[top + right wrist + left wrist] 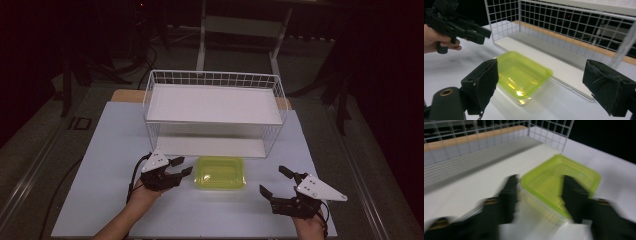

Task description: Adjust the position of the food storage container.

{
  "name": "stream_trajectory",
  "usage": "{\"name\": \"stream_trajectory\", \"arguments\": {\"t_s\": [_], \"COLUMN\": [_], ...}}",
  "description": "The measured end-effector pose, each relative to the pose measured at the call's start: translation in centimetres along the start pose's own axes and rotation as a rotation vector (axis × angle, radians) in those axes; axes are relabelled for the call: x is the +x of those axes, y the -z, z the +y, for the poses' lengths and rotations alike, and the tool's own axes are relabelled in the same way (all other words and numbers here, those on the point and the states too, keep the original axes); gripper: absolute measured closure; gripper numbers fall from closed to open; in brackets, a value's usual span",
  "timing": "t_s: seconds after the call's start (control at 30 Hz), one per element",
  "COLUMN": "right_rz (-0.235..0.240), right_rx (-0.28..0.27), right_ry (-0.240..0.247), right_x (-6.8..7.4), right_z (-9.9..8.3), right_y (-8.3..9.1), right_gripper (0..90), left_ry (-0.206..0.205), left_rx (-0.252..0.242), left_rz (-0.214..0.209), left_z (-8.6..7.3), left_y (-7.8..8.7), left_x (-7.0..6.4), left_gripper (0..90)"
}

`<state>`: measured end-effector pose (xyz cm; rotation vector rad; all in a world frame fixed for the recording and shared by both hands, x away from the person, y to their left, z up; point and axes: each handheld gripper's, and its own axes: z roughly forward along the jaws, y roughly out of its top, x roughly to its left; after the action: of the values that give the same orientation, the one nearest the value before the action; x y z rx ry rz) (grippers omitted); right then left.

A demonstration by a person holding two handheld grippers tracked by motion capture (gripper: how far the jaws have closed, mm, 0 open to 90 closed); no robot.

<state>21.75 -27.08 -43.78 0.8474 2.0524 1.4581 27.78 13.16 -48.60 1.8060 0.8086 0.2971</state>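
A yellow-green lidded container (220, 173) lies on the table just in front of a white wire rack (210, 78). My left gripper (183, 166) is open at the container's left end, its tips close to the edge. In the blurred left gripper view the jaws straddle a corner of the container (574, 172). My right gripper (272, 180) stands open to the right of the container, a short way off. In the right gripper view the container (524, 72) lies ahead between the wide-open jaws, and the left gripper (461, 25) is at the upper left, held by a hand.
The rack has a lower tray (210, 146) and an upper shelf (215, 102), with wire walls (564, 22) behind the container. The pale table top (115, 150) has free room left and right. Dark floor and stands surround the table.
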Motion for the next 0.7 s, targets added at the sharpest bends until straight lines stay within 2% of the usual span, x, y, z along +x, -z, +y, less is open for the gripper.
{"name": "stream_trajectory", "arguments": {"t_s": [0.03, 0.07, 0.1, 0.17, 0.27, 0.37, 0.4, 0.47, 0.53, 0.57, 0.63, 0.7], "right_rz": [0.006, 0.013, 0.019, 0.006, -0.007, -0.024, -0.022, -0.025, -0.023, 0.026, 0.058, 0.062], "right_rx": [0.007, 0.009, 0.012, 0.032, 0.034, 0.054, 0.081, 0.06, 0.054, 0.077, 0.116, 0.117], "right_ry": [0.003, 0.008, 0.012, 0.022, -0.011, -0.004, 0.0, -0.009, -0.003, -0.043, -0.043, -0.053], "right_x": [0.2, 0.4, 0.5, 0.7, 0.3, 0.0, -0.5, -0.7, -0.8, -1.0, -1.3, -1.5], "right_z": [0.1, 0.2, 0.3, 0.4, 0.5, 0.6, 0.8, 0.8, 0.8, 0.7, 0.8, 0.7], "right_y": [-0.2, -0.4, -0.5, -0.9, -1.4, -1.8, -2.4, -2.7, -2.8, -3.3, -3.9, -4.3], "right_gripper": [12.7, 13.1, 13.7, 13.7, 12.6, 12.1, 16.4, 16.7, 16.7, 16.7, 18.8, 18.7], "left_ry": [-0.003, -0.009, -0.022, -0.015, -0.006, -0.008, -0.004, -0.017, -0.011, -0.01, -0.01, -0.016], "left_rx": [0.002, 0.013, 0.033, 0.026, 0.043, 0.049, 0.055, 0.058, 0.078, 0.09, 0.059, 0.059], "left_rz": [-0.028, -0.032, -0.041, -0.056, -0.058, -0.077, -0.096, -0.111, -0.102, -0.086, -0.091, -0.079], "left_z": [0.1, 0.2, 0.3, 0.4, 0.7, 0.8, 0.8, 0.8, 0.9, 1.0, 1.2, 1.5], "left_y": [0.2, 0.2, 0.2, 0.4, 0.4, 0.4, 0.3, -0.1, -0.4, -0.5, -0.6, -0.8], "left_x": [0.0, -0.1, -0.2, -0.4, -0.8, -1.0, -1.3, -1.4, -1.4, -1.4, -1.4, -1.5], "left_gripper": [28.6, 14.7, 8.0, 1.6, 1.5, 1.6, 1.6, 1.7, 1.9, 2.8, 4.5, 4.9]}}
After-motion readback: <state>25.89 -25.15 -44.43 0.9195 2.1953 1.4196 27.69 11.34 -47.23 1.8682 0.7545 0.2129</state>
